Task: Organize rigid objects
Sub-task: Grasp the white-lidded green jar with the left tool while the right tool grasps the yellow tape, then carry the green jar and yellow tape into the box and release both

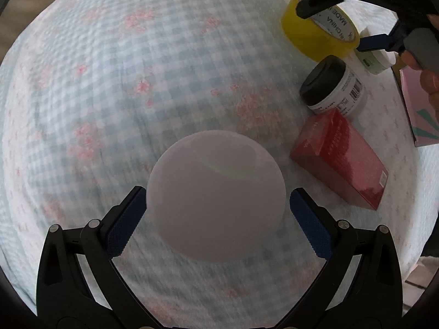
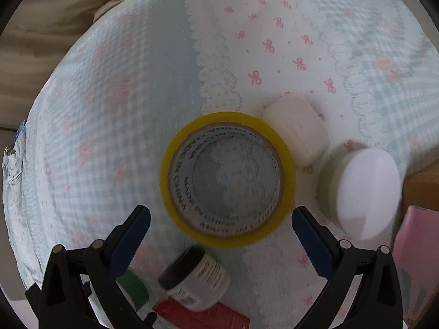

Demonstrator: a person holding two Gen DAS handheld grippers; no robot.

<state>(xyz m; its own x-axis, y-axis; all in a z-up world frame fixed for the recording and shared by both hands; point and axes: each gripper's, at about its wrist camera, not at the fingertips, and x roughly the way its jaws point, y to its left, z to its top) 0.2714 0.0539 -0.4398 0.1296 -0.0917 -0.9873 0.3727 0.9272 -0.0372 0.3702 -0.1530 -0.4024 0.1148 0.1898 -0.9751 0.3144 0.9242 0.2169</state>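
My left gripper (image 1: 218, 200) is shut on a pale, smooth round object (image 1: 216, 192), held over the checked bedcover. To its right lie a red box (image 1: 340, 161), a white jar with a black lid (image 1: 332, 85) and a yellow tape roll (image 1: 315, 27). My right gripper (image 1: 343, 24) hovers open over that roll. In the right wrist view the yellow tape roll (image 2: 227, 178) lies flat just ahead of the open right gripper (image 2: 221, 219), its near rim between the fingertips and not touched by them.
Beside the tape sit a white oval case (image 2: 297, 134) and a pale green jar with a white lid (image 2: 362, 189). A pink box (image 2: 411, 252) is at the right edge, and the black-lidded jar (image 2: 194, 277) and red box (image 2: 203, 318) lie below. A green-edged item (image 2: 134, 288) is partly hidden.
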